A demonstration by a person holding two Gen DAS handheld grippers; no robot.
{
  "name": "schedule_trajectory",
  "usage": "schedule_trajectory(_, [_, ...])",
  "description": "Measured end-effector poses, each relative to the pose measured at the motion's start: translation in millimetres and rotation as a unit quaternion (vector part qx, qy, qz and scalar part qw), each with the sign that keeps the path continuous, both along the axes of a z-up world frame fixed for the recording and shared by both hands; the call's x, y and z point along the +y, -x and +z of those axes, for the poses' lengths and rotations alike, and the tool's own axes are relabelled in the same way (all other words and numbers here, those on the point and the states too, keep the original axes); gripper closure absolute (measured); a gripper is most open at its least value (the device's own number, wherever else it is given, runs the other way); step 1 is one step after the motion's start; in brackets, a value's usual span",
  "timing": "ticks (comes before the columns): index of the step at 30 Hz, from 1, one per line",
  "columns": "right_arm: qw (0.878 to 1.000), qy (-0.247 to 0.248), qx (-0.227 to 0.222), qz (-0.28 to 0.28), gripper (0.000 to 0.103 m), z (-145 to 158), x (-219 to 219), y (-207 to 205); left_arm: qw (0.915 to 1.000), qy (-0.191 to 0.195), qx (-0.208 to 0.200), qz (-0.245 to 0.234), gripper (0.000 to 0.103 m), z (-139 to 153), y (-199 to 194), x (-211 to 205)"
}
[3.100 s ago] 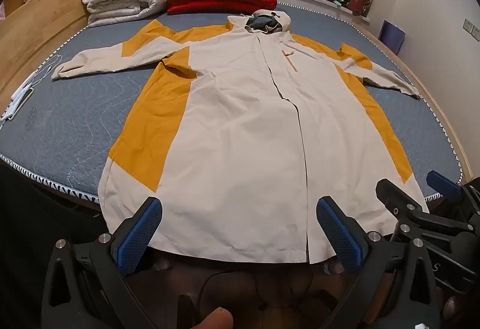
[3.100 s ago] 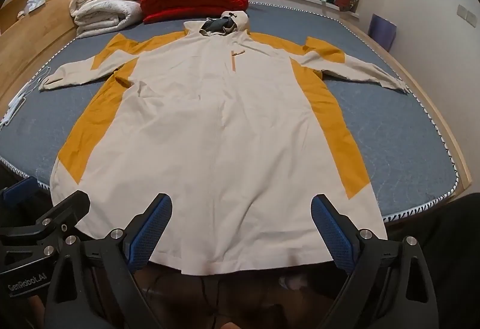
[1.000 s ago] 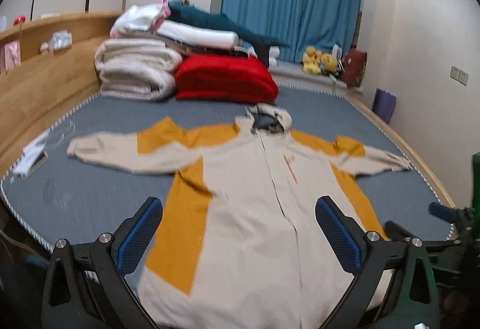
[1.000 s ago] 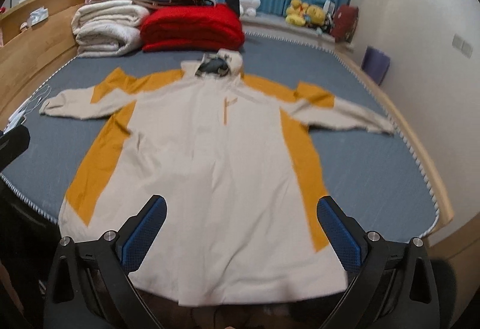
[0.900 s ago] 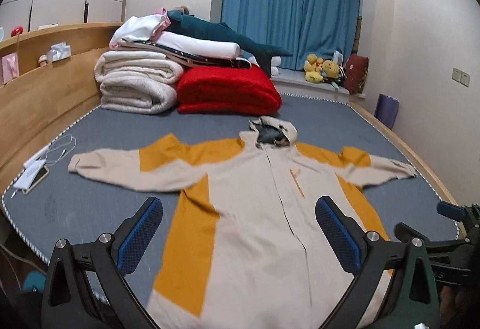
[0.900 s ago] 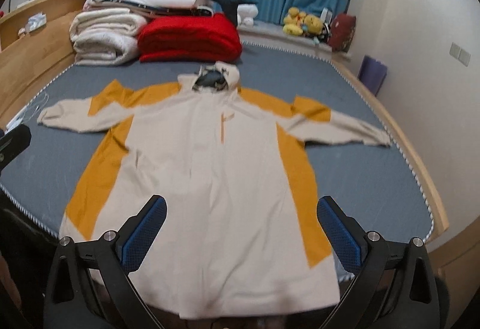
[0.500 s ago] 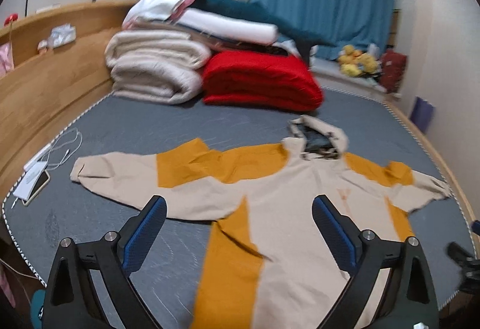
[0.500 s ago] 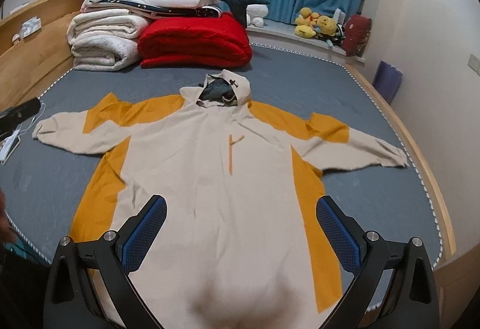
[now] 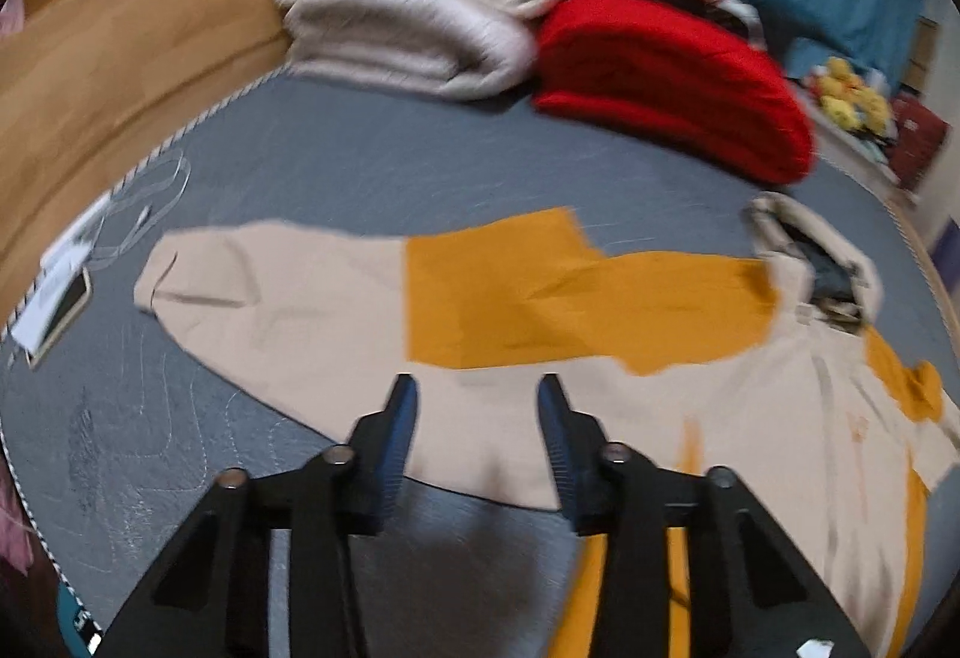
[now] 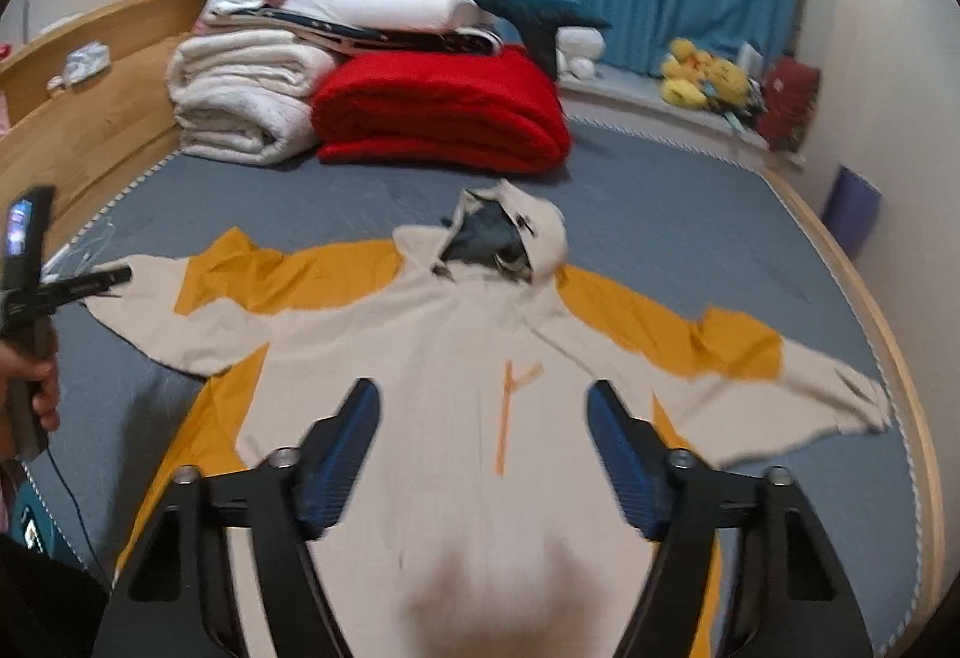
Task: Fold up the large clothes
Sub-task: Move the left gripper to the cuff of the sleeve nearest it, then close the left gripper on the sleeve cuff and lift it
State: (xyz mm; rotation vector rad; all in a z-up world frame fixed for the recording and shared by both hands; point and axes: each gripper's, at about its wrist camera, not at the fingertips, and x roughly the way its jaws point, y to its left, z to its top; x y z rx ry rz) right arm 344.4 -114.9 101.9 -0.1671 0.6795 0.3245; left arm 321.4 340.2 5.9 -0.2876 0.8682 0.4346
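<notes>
A long beige and mustard hooded coat (image 10: 456,334) lies flat, front up, on the grey mattress (image 10: 690,238), sleeves spread out. Its left sleeve (image 9: 288,310) fills the blurred left wrist view. My left gripper (image 9: 477,385) hangs over that sleeve's lower edge; its jaws are closing, with sleeve cloth showing in the gap but no pad pressing on it. My right gripper (image 10: 483,391) hovers over the coat's chest below the hood (image 10: 540,226); its jaws are also closing, on nothing. A hand (image 10: 36,388) holding the left gripper shows at the right wrist view's left edge.
Folded white quilts (image 10: 240,100) and a red quilt (image 10: 444,112) are stacked at the far end of the bed. A phone with a white cable (image 9: 66,298) lies at the mattress's left edge by the wooden bed frame (image 9: 120,58). Plush toys (image 10: 702,76) sit by the blue curtain.
Both grippers moved forward over the bed toward the coat's upper part. The left one swung to the left sleeve and dipped. Both pairs of jaws have narrowed.
</notes>
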Motion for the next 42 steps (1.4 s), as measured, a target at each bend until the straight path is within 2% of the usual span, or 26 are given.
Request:
schedule_trajectory(2, [1.000, -0.010, -0.006, 0.002, 0.048, -12, 0, -14, 0.9994, 0.012, 0.011, 0.031, 0.074, -19, -1, 30])
schedule_trajectory(4, [1.000, -0.018, 0.016, 0.006, 0.060, -23, 4, -28, 0.9974, 0.032, 0.012, 0.064, 0.075, -35, 4, 62])
schedule_trajectory(6, [0.999, -0.034, 0.033, 0.021, 0.064, -30, 8, -38, 0.9942, 0.051, 0.014, 0.093, 0.075, -49, 7, 89])
schedule_trajectory(9, [0.999, -0.038, 0.021, 0.027, 0.064, -36, 11, -46, 0.9874, 0.067, 0.018, 0.143, 0.074, -66, 19, 139])
schedule_trajectory(10, [0.999, -0.038, 0.019, 0.028, 0.064, -37, 11, -49, 0.9856, 0.069, 0.018, 0.153, 0.071, -69, 21, 151])
schedule_trajectory(12, [0.999, -0.040, 0.015, 0.026, 0.064, -40, 9, -55, 0.9806, 0.072, 0.020, 0.181, 0.059, -77, 28, 178])
schedule_trajectory(13, [0.999, -0.036, 0.014, 0.022, 0.063, -42, 8, -58, 0.9787, 0.072, 0.021, 0.191, 0.049, -79, 29, 188])
schedule_trajectory(15, [0.999, -0.031, 0.022, 0.016, 0.060, -46, 5, -65, 0.9759, 0.070, 0.023, 0.206, 0.045, -83, 33, 203])
schedule_trajectory(16, [0.998, -0.035, 0.040, 0.017, 0.054, -51, 4, -71, 0.9744, 0.070, 0.027, 0.212, 0.045, -87, 32, 211])
schedule_trajectory(19, [0.996, -0.045, 0.067, 0.027, 0.042, -60, 3, -80, 0.9717, 0.072, 0.037, 0.222, 0.045, -101, 28, 227])
schedule_trajectory(21, [0.996, -0.043, 0.070, 0.027, 0.040, -66, 4, -82, 0.9699, 0.072, 0.040, 0.229, 0.045, -107, 26, 234])
schedule_trajectory(27, [0.994, -0.056, 0.089, 0.027, 0.040, -84, 8, -94, 0.9660, 0.082, 0.041, 0.242, 0.045, -115, 24, 246])
schedule_trajectory(32, [0.994, -0.039, 0.096, 0.024, 0.040, -91, 20, -99, 0.9618, 0.091, 0.040, 0.255, 0.045, -122, 28, 258])
schedule_trajectory(38, [0.995, -0.027, 0.093, 0.015, 0.041, -92, 26, -100, 0.9540, 0.117, 0.014, 0.275, 0.045, -124, 38, 271])
schedule_trajectory(39, [0.995, -0.028, 0.094, 0.014, 0.042, -93, 25, -100, 0.9533, 0.122, 0.008, 0.276, 0.045, -124, 39, 273])
schedule_trajectory(40, [0.995, -0.027, 0.094, 0.013, 0.045, -93, 25, -101, 0.9532, 0.124, 0.002, 0.276, 0.053, -123, 40, 273])
schedule_trajectory(41, [0.995, -0.025, 0.094, 0.013, 0.048, -93, 24, -101, 0.9538, 0.128, -0.006, 0.272, 0.075, -123, 41, 274])
schedule_trajectory(42, [0.995, -0.024, 0.095, 0.013, 0.053, -94, 24, -100, 0.9541, 0.132, -0.009, 0.269, 0.085, -122, 41, 275])
